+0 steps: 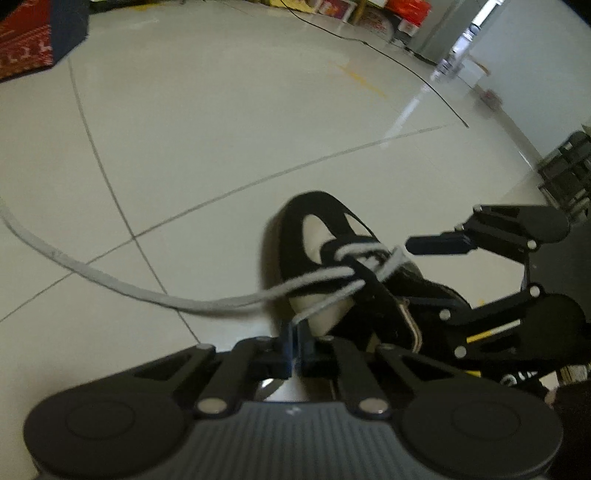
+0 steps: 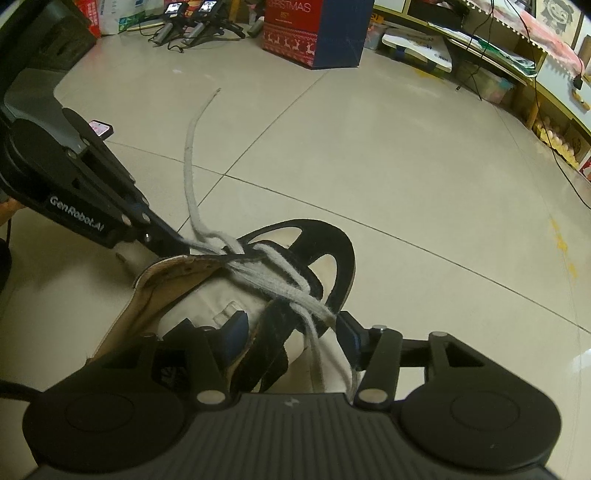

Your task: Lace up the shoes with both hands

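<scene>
Left gripper (image 1: 296, 338) low in its own view, fingers pressed together on a strand of the grey-white lace (image 1: 325, 306) right at the tips. From there the lace climbs ahead to the crossings on the shoe (image 1: 295, 236) — black straps over a cream upper, standing on the pale tiled floor (image 1: 221, 110) just ahead of the tips. A long free end of lace trails off to the left of this gripper across the tiles. Right gripper (image 2: 291, 332) spread, its two fingers either side of the shoe's strapped front; one finger (image 2: 236, 328) lies over the cream upper, the other (image 2: 349, 332) just beside the laces, which run down between them — pads do not look pressed on anything. Beyond the right gripper's tips the lace crossings bunch at the black strap. Red Christmas box (image 2: 295, 33) far ahead of it.
</scene>
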Available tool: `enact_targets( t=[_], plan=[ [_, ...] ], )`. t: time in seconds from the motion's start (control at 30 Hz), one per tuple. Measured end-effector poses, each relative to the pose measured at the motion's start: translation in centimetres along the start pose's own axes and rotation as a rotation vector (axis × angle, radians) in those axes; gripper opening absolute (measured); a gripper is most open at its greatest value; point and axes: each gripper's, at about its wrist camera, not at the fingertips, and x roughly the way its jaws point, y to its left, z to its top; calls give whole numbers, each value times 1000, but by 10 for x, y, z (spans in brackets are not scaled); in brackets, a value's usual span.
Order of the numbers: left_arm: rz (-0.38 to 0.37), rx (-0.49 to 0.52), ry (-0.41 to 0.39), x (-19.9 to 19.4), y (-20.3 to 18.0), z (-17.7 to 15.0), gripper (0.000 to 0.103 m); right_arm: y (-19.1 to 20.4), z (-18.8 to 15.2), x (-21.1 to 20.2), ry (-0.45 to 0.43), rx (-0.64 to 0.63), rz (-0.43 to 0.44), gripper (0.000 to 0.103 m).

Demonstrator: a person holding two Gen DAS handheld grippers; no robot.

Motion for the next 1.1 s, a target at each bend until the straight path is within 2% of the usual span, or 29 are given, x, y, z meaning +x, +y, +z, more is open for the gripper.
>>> enact_targets(
  t=[0.3,0.73,0.87,0.97,1.0,1.07,1.1],
  plan=[
    [89,-8,-2,-6,0,-4,2,-1,-1,0,0,7,0,58],
    [188,-80,15,-15,31,-5,2,-7,-4,-2,-3,27,2,59],
    [238,-117,37,-14,44,-8,2,-9,-6,-3,-6,35,-3,59],
    [186,-145,46,-15,52,-9,2,-10,-7,-3,-6,39,-4,59],
    [163,-152,41,-15,53,-10,3,-10,-7,-3,-6,39,-4,59],
    [126,-146,39,-15,51,-9,16,-11,-7,-4,-8,39,-7,59],
    [117,-130,38,-14,47,-7,30,-11,-7,-4,-9,41,-9,59]
  ],
)
